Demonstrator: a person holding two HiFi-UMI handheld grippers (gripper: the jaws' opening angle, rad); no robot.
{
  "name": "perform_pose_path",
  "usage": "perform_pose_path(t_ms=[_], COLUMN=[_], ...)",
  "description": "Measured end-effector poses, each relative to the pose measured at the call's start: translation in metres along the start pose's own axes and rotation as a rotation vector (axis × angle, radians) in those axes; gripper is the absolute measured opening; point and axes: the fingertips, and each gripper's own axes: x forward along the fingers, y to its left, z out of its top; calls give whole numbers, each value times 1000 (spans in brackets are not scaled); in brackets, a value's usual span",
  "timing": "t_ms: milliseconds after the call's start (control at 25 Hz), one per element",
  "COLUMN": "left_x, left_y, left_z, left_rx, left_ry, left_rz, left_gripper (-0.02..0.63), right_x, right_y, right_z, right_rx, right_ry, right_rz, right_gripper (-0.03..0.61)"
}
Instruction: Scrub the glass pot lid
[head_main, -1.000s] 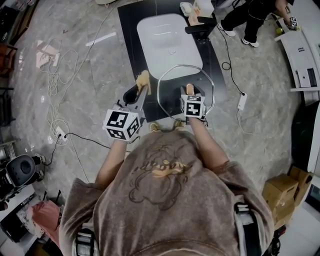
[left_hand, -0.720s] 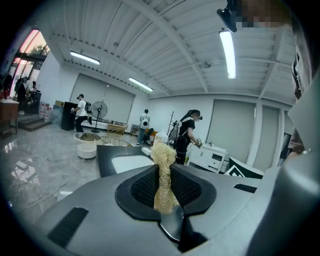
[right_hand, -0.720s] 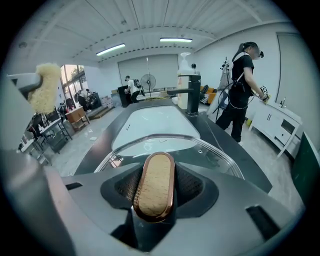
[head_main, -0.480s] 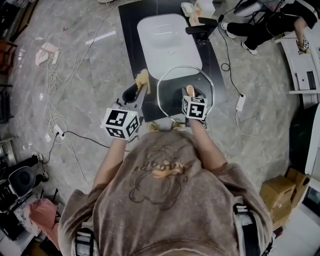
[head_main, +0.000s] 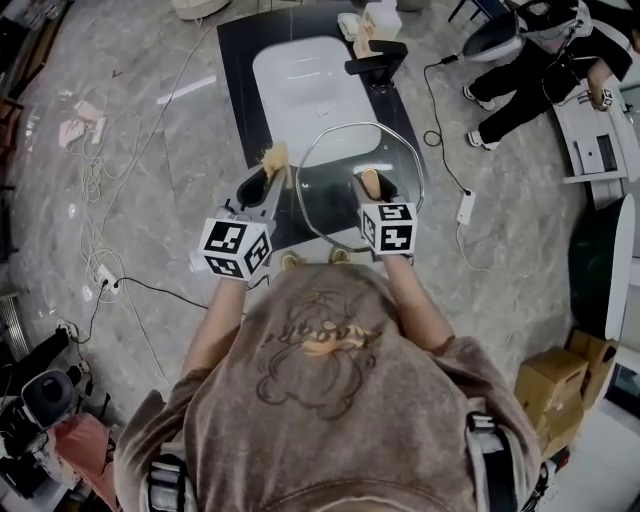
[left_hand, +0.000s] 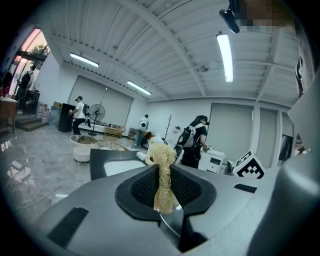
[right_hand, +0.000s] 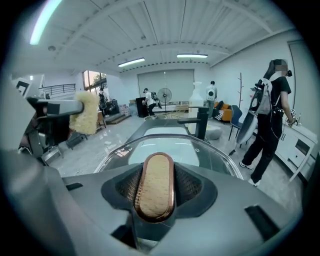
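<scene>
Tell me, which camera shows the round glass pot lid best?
The head view: the round glass pot lid shows nearly whole, rim included. The right gripper view catches only its oval wooden handle and the far rim; the left gripper view shows none of it.

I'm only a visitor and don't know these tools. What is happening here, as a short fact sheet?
place: white sink set in a black counter, black faucet behind it
left gripper: shut on a straw-coloured scrubber
right gripper: shut on the handle of the glass pot lid; its jaws have just been closing on it
lid position: held in the air in front of the sink
scrubber and lid: apart, scrubber to the lid's left
scrubbing: not yet under way
</scene>
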Motion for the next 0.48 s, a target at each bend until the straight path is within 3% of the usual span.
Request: perform_pose_path(t_ms=[200,480], left_x=[6,12], left_y=[-10,-20], left_z=[6,15], left_rx=[12,11], left_ry=[-14,-32], left_rz=[-5,10], left_gripper=[74,74], right_x=[-27,-55], right_y=[-11,-32], right_z=[21,35], right_rx=[22,245], right_ry=[-85,-231], right_rz=[67,204], right_gripper=[172,173])
